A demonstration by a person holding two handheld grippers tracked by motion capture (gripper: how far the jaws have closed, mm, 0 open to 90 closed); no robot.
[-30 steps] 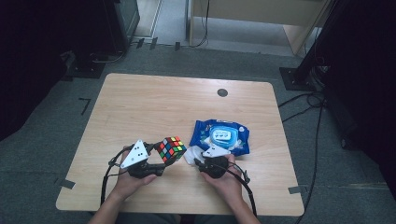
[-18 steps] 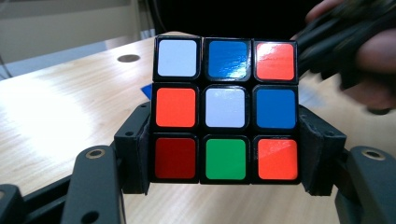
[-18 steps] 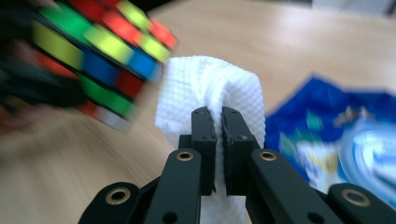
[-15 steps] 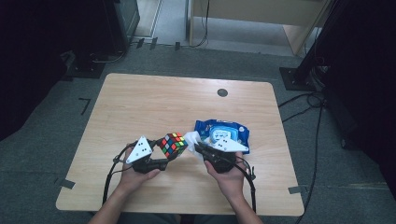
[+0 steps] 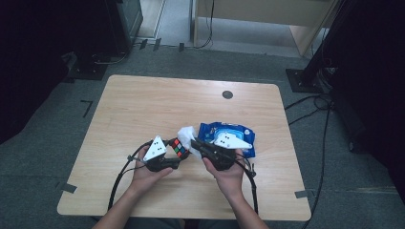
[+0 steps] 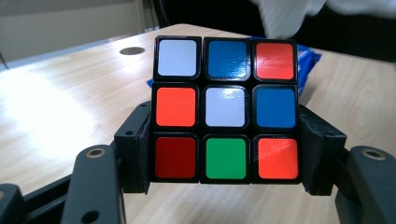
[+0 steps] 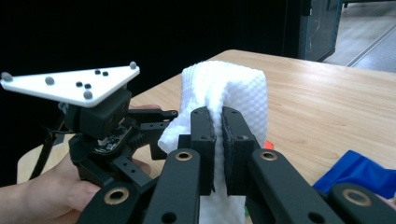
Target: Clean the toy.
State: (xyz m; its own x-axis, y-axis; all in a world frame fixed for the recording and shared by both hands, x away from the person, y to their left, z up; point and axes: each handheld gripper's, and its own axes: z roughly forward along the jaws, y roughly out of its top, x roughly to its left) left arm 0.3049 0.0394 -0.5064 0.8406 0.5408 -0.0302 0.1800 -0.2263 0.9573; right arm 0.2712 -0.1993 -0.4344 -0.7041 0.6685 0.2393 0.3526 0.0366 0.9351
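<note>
Left gripper view: the left gripper [image 6: 226, 186] clamps the cube [image 6: 226, 109] above the table [image 5: 143, 105]. The right gripper [image 7: 219, 128] pinches the wipe [image 7: 229, 88]; the thin wipe may slip out while rubbing.

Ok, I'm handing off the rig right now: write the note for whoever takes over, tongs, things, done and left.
Left tongs: shut on the puzzle cube, held above the table, its jaws clamping the bottom row.
Right tongs: have just closed on a white wipe, pinched between the pads and held right beside the cube.
Blue wipes pack: flat on the table, behind the right hand.
Done: cube picked up, one wipe pulled out.
Left, probably: rub the wipe over the cube's faces. It does not look to touch the cube yet.
</note>
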